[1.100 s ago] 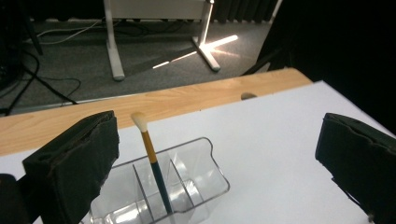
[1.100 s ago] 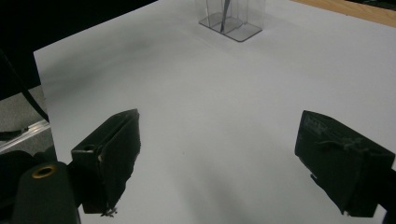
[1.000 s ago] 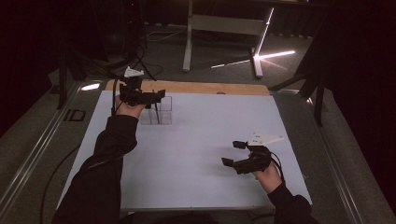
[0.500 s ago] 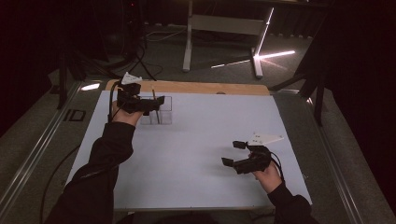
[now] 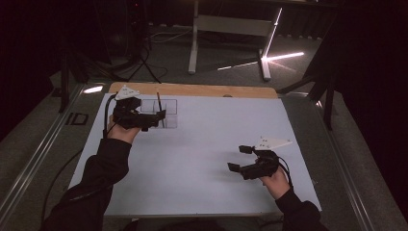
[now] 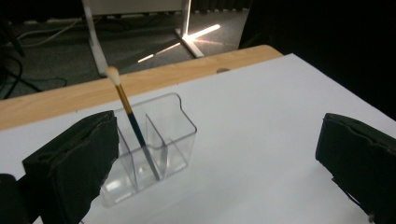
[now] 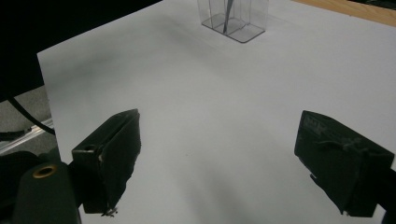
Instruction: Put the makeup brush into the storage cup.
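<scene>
High view: left gripper sits beside the clear organizer at the table's far-left; right gripper rests apart, idle.

Left gripper view: jaws wide, empty; brush leans in middle compartment, apparently just deposited.

Right gripper view: jaws wide, nothing btwn; organizer far off.

— What colours does the brush show?
— A cream tip, a golden upper handle and a dark blue lower handle, inside a clear holder.
— And the rest?
— The table sheet is plain white, its far edge light wood, and both grippers' pads are black.
</scene>
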`<action>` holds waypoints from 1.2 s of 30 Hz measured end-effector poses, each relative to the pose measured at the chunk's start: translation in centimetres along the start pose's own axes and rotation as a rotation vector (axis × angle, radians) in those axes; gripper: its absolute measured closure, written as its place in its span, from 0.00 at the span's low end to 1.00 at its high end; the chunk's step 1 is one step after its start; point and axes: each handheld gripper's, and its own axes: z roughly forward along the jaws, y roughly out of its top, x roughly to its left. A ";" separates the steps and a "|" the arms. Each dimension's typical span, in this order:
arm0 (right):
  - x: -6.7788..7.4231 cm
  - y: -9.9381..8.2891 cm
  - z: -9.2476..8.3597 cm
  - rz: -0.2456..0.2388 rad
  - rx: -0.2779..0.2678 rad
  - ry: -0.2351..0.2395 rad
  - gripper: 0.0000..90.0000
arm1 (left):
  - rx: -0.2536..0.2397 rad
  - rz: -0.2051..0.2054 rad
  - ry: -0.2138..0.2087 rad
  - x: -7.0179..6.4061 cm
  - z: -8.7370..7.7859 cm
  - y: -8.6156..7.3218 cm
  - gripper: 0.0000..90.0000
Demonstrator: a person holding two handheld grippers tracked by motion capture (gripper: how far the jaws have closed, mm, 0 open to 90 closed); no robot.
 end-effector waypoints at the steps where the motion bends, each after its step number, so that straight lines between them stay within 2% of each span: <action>1: 0.0 0.0 0.0 0.000 0.000 0.001 0.16 | 0.004 -0.004 -0.004 0.0 -0.2 -0.1 0.00; 6: 0.0 0.0 0.0 -0.002 -0.001 -0.001 0.16 | -0.004 0.010 -0.008 -0.6 -1.1 -1.0 0.00; 9: 0.0 0.0 -0.1 -0.001 -0.005 -0.002 0.16 | -0.012 -0.009 -0.027 -0.9 -1.7 -1.6 0.00; 13: 0.1 0.0 0.0 -0.004 -0.005 -0.002 0.16 | -0.009 0.020 -0.011 -1.6 -2.2 -2.4 0.00; 20: 0.1 0.1 -0.2 -0.005 -0.010 -0.009 0.16 | -0.023 0.013 -0.068 -2.2 -2.7 -4.2 0.00; 25: 0.0 0.0 -0.1 -0.004 -0.004 -0.008 0.16 | -0.045 0.037 -0.084 -2.7 -3.2 -5.4 0.00; 28: 0.1 0.1 -0.1 -0.007 -0.008 -0.007 0.15 | -0.046 0.031 -0.126 -2.7 -3.4 -6.3 0.00; 32: 0.1 0.1 -0.1 -0.007 -0.009 -0.006 0.15 | -0.042 0.034 -0.152 -2.8 -3.5 -7.4 0.00; 34: 0.1 0.1 -0.1 -0.012 -0.006 -0.007 0.15 | -0.044 0.021 -0.180 -2.7 -3.6 -8.0 0.00; 36: 0.2 0.1 -0.1 -0.014 -0.008 -0.008 0.15 | -0.045 0.026 -0.182 -2.8 -3.5 -8.7 0.00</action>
